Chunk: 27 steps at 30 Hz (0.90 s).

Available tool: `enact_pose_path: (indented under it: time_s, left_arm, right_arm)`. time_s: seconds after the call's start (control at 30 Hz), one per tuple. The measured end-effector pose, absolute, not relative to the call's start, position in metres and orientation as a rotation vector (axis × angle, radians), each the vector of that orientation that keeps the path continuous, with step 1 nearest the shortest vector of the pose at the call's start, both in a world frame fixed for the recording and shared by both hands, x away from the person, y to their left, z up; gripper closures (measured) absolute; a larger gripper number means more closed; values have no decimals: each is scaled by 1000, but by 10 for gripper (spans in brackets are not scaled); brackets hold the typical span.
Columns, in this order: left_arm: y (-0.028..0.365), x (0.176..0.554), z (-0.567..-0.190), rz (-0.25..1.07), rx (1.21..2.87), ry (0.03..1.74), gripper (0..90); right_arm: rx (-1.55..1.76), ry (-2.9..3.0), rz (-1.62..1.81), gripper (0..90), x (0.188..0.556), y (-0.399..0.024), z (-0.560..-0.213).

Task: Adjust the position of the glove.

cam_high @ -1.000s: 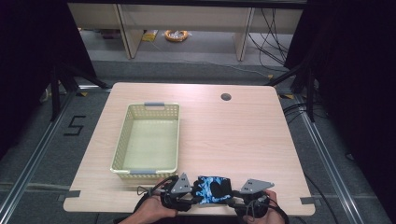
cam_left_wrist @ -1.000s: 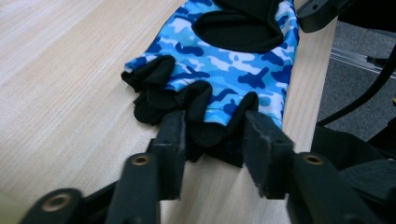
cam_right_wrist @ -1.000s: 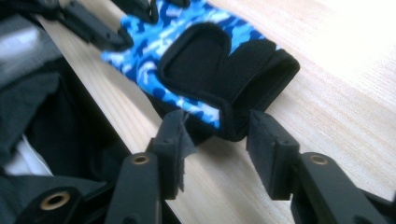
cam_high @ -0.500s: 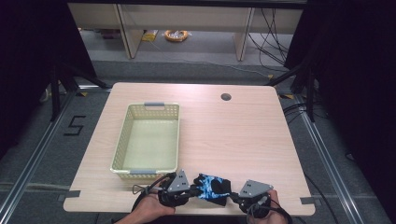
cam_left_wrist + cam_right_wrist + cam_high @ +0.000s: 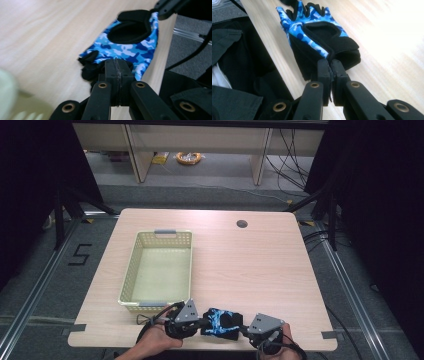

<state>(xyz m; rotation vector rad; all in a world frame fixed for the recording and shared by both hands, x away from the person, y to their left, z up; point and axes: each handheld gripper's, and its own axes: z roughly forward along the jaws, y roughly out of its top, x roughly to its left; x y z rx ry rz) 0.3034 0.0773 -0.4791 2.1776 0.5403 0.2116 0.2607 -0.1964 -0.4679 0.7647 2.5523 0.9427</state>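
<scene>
My left claw (image 5: pixel 117 65) is clamped tight on the finger end of the blue camouflage glove (image 5: pixel 130 45), jaws pressed together with the cloth between them. My right claw (image 5: pixel 330 65) pinches the black cuff end just as tightly. The glove (image 5: pixel 220 322) is stretched between the two claws at the near edge of the table (image 5: pixel 260 265). From above I also see the yellow basket (image 5: pixel 160 267) just beyond my left claw; my left claw's view catches only a pale blur of it.
</scene>
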Motion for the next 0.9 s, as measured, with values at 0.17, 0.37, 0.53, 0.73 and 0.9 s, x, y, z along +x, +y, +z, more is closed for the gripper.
enact_pose_path:
  time_s: [0.17, 0.37, 0.53, 0.73, 0.9]
  left_arm:
    - [91, 303, -473, 214, 2140, 573, 887]
    - [98, 305, -479, 226, 2154, 580, 878]
    - [91, 305, -494, 203, 2200, 592, 861]
    - [91, 304, -500, 177, 2203, 625, 793]
    - [95, 303, -499, 149, 2177, 660, 729]
  right_arm:
    - [724, 2522, 958, 883, 258, -188, -462]
    - [701, 2538, 899, 883, 257, -178, -467]
    - [724, 2573, 848, 883, 258, -177, -477]
    - [776, 2598, 858, 816, 256, -176, -484]
    - [996, 2550, 988, 685, 259, -192, -479]
